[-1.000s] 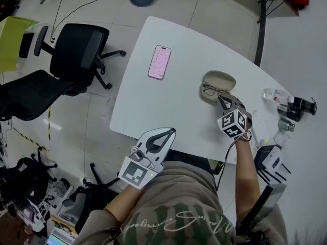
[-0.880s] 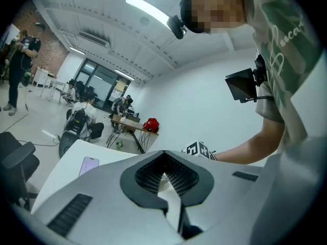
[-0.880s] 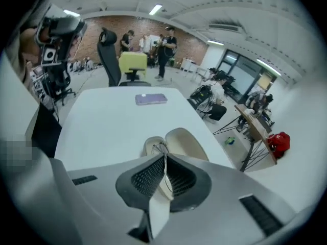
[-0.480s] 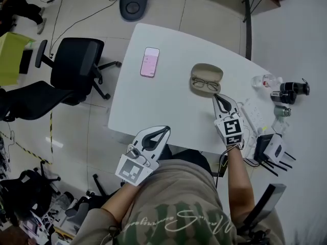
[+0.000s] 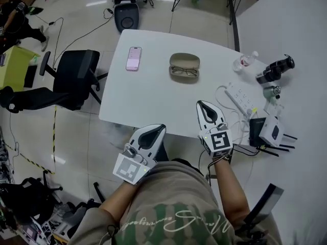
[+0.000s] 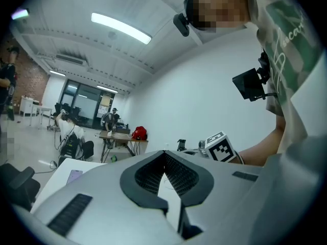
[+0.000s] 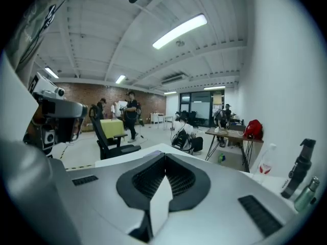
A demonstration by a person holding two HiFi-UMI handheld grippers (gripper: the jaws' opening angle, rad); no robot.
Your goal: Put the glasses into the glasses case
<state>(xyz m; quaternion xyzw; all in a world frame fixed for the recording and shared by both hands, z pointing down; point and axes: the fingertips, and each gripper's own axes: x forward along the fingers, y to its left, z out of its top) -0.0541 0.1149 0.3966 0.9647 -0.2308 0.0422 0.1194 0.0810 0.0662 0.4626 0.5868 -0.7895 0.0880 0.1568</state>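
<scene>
Clutter lines the right side of the white table (image 5: 153, 91): a clear water bottle (image 5: 244, 61) at the far right, a black flask (image 5: 274, 70) lying beside it, a small metal bottle (image 5: 272, 92), a white power strip (image 5: 239, 98) with its cable curling toward the near edge, and a white router (image 5: 271, 131) at the near right corner. A pink phone (image 5: 134, 58) lies at the far left, and a black office chair (image 5: 76, 78) stands on the floor to the left.

The glasses case (image 5: 184, 60) lies open at the far middle of the table, lid half on the far side. The glasses (image 5: 184, 71) rest in its near half, long axis running left to right, in line with the case. Which way the lenses face is too small to tell.

The right gripper (image 5: 203, 106) hovers over the near edge, just left of the power strip, pointing toward the case with bare tabletop between them. Its jaws are closed tip to tip with nothing in them. The left gripper (image 5: 157, 130) is held off the near edge, also closed and empty.
</scene>
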